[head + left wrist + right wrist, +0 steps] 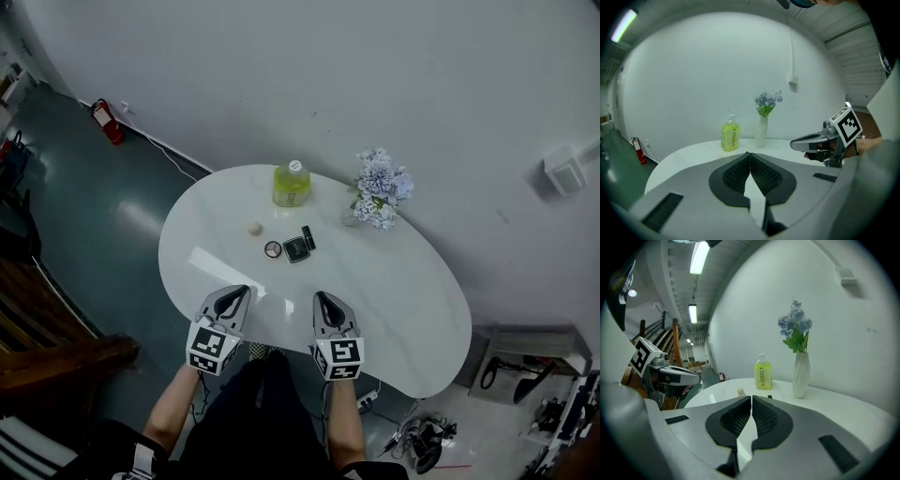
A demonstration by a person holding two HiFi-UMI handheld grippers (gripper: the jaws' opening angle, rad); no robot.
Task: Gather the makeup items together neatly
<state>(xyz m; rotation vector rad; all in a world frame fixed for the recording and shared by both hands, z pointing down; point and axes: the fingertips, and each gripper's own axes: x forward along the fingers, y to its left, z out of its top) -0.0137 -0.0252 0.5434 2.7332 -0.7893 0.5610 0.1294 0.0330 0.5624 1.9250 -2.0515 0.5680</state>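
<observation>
Your left gripper (236, 292) and right gripper (322, 298) hang over the near edge of the glossy white table (403, 281), jaws pressed together on nothing. Mid-table lie the small beige ball (254, 228), round compact (273, 249), black square case (297, 248) and black tube (308, 237).

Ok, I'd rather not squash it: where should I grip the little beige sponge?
Likely across the rounded middle of the beige sponge, coming in from the near edge with the left gripper, jaws opened first. It sits alone on the table, with nothing crowding either side.
</observation>
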